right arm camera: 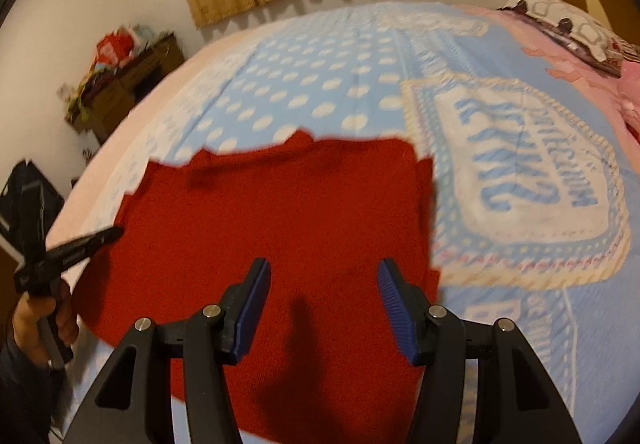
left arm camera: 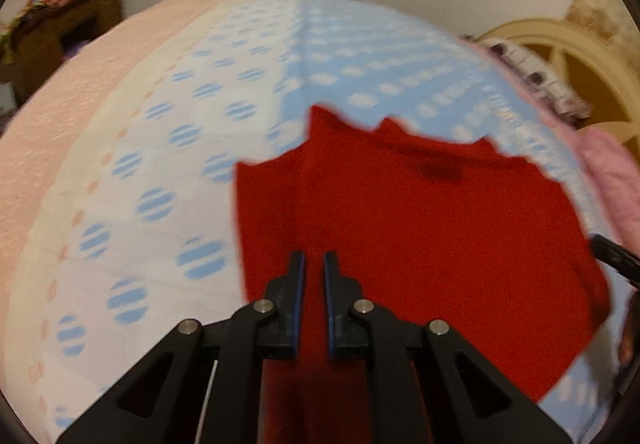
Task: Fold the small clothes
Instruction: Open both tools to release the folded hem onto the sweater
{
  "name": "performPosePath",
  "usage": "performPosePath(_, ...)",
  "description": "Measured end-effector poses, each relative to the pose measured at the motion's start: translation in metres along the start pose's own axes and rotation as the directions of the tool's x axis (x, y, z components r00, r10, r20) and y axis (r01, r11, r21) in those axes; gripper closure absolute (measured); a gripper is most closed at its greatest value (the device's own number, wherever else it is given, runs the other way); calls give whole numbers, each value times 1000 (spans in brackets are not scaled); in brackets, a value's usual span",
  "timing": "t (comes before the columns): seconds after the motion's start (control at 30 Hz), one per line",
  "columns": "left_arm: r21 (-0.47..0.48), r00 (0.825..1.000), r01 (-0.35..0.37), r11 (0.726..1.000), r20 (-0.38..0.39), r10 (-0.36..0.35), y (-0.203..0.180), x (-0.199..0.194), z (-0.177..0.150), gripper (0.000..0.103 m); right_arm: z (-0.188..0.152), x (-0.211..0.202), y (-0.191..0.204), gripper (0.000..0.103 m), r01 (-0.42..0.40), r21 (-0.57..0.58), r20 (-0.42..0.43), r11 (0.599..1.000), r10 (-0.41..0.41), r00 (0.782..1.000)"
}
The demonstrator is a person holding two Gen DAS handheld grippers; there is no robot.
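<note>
The red garment (right arm camera: pixel 280 244) lies spread on the bed (right arm camera: pixel 520 344), filling the centre and lower left of my right view and the centre to lower right of my left view. It looks like a soft, limp knit: light, and it should drape and stretch rather than hold a shape, so I judge a pinch near an edge or corner works better than a grab mid-panel.

My left tongs (left arm camera: pixel 314 264) stand nearly closed, with a narrow gap over the cloth, and I see nothing gripped between them. My right tongs (right arm camera: pixel 324 276) stand about halfway apart above the garment, holding nothing. The right edge, centre right in the right view, seems the cleanest place to take hold.
</note>
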State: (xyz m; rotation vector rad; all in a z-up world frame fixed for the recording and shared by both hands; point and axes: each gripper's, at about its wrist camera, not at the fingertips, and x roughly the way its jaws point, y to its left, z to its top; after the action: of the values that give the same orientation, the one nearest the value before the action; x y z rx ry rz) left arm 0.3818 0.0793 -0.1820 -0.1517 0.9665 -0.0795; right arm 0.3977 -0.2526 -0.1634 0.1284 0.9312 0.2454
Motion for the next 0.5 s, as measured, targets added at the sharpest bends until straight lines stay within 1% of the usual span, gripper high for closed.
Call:
performPosePath(0.03,-21,1000,16,1000,8,-16,4,0,-4,90,-7,6,2,46,-8,-9,-34,1000,7,999)
performPosePath(0.07,-28,1000,16,999,26,-15,7,-2,-8,87,-13,10,4,46,-6,-17,-56,1000,5,998)
performPosePath(0.1,-18,999,9,1000,39,-9,7,-4,-12,87,-20,14,6,46,9,-35,-65,999,-11,998)
performPosePath(0.2,-18,998,-7,1000,54,8,5,-10,-21,87,-30,14,22,46,88,-141,-33,986,-94,995)
performPosePath(0.23,-15,998,-17,1000,60,18,4,-11,-23,86,-30,13,27,45,99,-159,-32,982,-105,994)
performPosePath(0.3,-30,997,-24,999,70,26,5,-13,-26,86,-29,9,36,45,74,-174,-35,982,-81,996)
performPosePath(0.33,-44,997,-17,999,74,20,7,-14,-28,86,-28,7,43,45,34,-179,-38,983,-41,998)
performPosePath(0.37,-48,997,-13,999,77,17,9,-15,-30,86,-27,5,49,45,12,-187,-39,982,-20,999)
performPosePath(0.43,-55,997,-8,998,81,12,10,-14,-31,86,-30,7,61,44,-2,-217,-42,976,-7,999)
performPosePath(0.5,-55,996,-9,998,91,14,9,-15,-32,86,-35,18,70,44,-7,-243,-78,970,-13,997)
